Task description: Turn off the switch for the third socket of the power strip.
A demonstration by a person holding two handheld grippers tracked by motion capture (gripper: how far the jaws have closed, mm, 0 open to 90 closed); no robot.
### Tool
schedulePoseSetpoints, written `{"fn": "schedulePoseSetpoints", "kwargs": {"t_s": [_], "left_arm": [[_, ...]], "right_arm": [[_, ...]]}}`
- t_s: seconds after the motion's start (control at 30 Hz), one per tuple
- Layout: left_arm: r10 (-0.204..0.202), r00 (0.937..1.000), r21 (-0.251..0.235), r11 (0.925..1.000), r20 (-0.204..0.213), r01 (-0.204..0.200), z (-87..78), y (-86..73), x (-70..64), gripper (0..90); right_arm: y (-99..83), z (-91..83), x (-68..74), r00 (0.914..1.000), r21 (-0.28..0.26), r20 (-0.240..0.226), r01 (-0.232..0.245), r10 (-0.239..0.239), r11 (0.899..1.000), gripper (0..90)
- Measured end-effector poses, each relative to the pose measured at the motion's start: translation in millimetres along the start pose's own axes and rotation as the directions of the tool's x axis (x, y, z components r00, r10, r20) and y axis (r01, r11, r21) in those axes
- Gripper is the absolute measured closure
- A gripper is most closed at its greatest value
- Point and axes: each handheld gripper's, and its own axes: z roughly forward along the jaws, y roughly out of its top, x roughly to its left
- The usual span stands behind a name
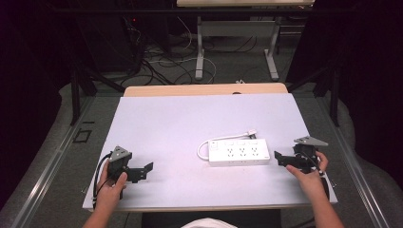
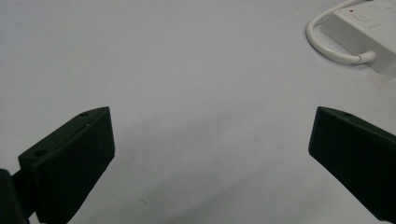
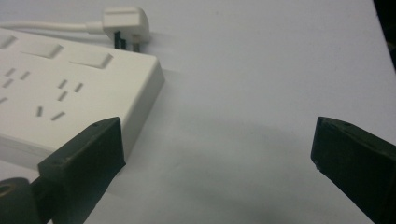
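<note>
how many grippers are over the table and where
2. The left gripper hangs over the table's near-left part, jaws apart; the right gripper sits just right of the white power strip, jaws apart.

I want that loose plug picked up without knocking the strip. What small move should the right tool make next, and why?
Probably ease the right tool forward past the power strip's near end toward the plug. Its jaws stand wide open and empty, the plug lies free on the table behind the strip, and this tool is nearer than the left tool.
</note>
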Motion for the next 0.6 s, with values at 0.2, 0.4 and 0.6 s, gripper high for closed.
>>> {"fn": "schedulePoseSetpoints", "kwargs": {"t_s": [0.2, 0.4, 0.6], "left_arm": [[0.013, 0.9999, -0.009, 0.9999, 0.005, -0.013, 0.5, 1.7, -2.1, 0.4], [0.004, 1.0000, -0.013, 0.9999, -0.003, -0.004, -5.4, -1.2, -3.2, 0.4], [0.010, 0.9999, -0.018, 0.9998, -0.008, -0.010, -7.0, -1.3, -3.5, 0.4]], "right_arm": [[1.1, -15.3, 18.5, 0.9999, -0.063, 0.010, -0.011, 0.012, 0.998, 2.3], [7.1, -19.6, 32.5, 0.9989, -0.092, -0.021, 0.040, -0.042, 0.995, 2.3], [8.1, -16.2, 38.5, 0.9938, -0.096, -0.011, 0.109, -0.111, 0.989, 2.2]]}}
